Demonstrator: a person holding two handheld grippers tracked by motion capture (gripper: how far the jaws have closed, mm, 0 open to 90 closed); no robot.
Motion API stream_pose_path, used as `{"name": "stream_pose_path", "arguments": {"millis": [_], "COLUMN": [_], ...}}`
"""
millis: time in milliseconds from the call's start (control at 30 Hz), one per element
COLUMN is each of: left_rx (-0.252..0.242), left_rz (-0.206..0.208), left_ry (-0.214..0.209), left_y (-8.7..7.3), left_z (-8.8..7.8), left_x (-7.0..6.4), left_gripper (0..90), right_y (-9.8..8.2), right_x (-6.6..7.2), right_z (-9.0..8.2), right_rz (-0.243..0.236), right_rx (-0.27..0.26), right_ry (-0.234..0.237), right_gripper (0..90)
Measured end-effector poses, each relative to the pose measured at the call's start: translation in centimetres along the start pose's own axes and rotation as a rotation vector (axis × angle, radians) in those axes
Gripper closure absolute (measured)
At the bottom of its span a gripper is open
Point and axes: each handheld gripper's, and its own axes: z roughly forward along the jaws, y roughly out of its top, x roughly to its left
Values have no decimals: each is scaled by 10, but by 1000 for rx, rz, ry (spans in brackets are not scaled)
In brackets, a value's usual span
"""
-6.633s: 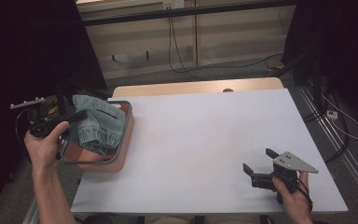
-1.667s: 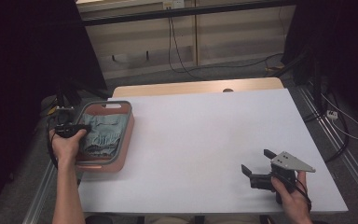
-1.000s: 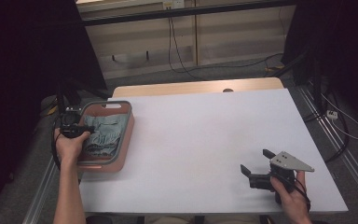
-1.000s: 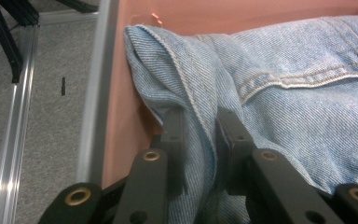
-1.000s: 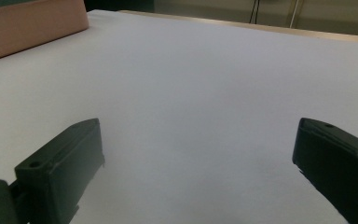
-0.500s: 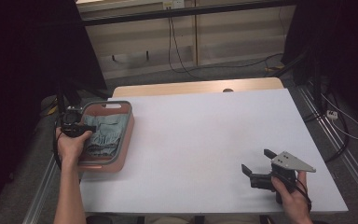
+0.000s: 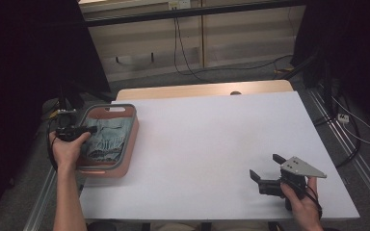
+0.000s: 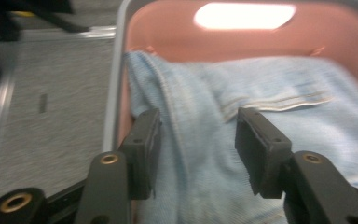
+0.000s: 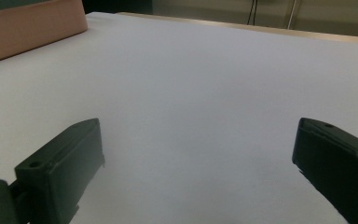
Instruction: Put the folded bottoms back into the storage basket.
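Lying folded in the pink basket point(image 7: 131, 144) at the left edge of the white table point(image 7: 212, 139), the jeans point(image 7: 107, 142) fill most of the basket's floor, with a pocket seam facing up. The left gripper point(image 7: 87, 130) hangs over the basket's left rim, held by the person's left hand point(image 7: 67, 150), and points across the basket toward the jeans. In the left gripper view its two black jaws stand partly apart, having just been opening, and the pale blue denim point(image 8: 242, 140) lies directly beneath and between them; the fabric shows in the gap, yet neither pad presses on it, so the jeans rest loose in the basket rather than gripped. The left jaw sits just inside the basket's grey rim point(image 8: 114, 88), over the near edge of the jeans, and the right jaw sits over a stitched seam. The right gripper point(image 7: 265, 173) is well apart from the basket, near the table's front right corner, held low by the right hand point(image 7: 304, 206), with its grey three-cornered plate on top. In the right gripper view its jaws are spread wide over bare table point(image 9: 205, 93), nothing between them, and a wall of the basket point(image 9: 28, 28) shows far off at the upper left
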Motion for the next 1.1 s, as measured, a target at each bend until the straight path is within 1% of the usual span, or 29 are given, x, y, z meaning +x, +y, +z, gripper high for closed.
{"name": "stream_pose_path", "arguments": {"millis": [33,67,100,133,200,300,333,367,433,500,533,567,600,633,667,733,767,800,833,867,900,933,967,1033,1067,1100], "left_rx": [-13,-22,-36,-52,-60,-93,-106,-123,-140,-138,-139,-145,-142,-143,-143,-163,-168,-170,-177,-193,-230,-232,-225,-237,-247,-257], "left_rz": [9,7,-7,-14,-17,-33,-38,-43,-41,-39,-36,-40,-30,-10,-4,-6,4,4,2,7,52,72,78,83,82,74], "left_ry": [3,14,23,20,3,-36,-49,-57,-67,-61,-66,-85,-86,-79,-79,-105,-110,-104,-83,-71,-44,-40,-59,-113,-129,-133], "left_y": [0,1,1,1,1,0,0,1,2,4,5,5,6,7,8,9,10,10,10,10,8,8,7,6,5,5], "left_z": [-3,-6,-9,-11,-15,-18,-19,-20,-22,-24,-25,-27,-29,-33,-35,-41,-42,-44,-45,-46,-46,-46,-47,-49,-50,-52], "left_x": [1,2,4,5,7,9,10,9,9,8,7,6,4,1,0,-3,-3,-3,-3,-3,-3,-4,-4,-4,-4,-4], "left_gripper": [507,488,461,425,381,372,357,331,276,203,179,153,143,139,119,81,74,59,44,53,61,61,54,50,50,44], "right_y": [0,0,0,0,0,0,0,0,0,0,0,0,0,1,1,1,1,1,1,1,1,1,1,1,1,1], "right_x": [0,-1,-1,-1,0,-1,-1,-1,-2,-2,-3,-3,-3,-3,-3,-3,-3,-3,-3,-3,-3,-3,-3,-3,-3,-3], "right_z": [0,0,1,1,1,2,2,2,3,3,3,3,3,3,3,4,4,4,4,4,4,3,3,2,3,3], "right_rz": [0,-1,2,-1,-3,-1,-3,-2,1,7,8,7,8,8,8,11,10,9,9,8,6,10,8,11,10,9], "right_rx": [1,2,1,0,1,0,1,1,0,-2,-2,-2,-3,-4,-4,-4,-5,-4,-4,-3,-2,-3,-3,-5,-4,-5], "right_ry": [1,3,3,3,7,9,10,11,13,8,8,11,14,15,16,16,15,14,11,9,8,4,2,-5,-9,-11], "right_gripper": [18,18,18,18,17,17,17,17,17,18,18,18,18,18,18,18,18,18,18,18,18,18,17,18,18,18]}}
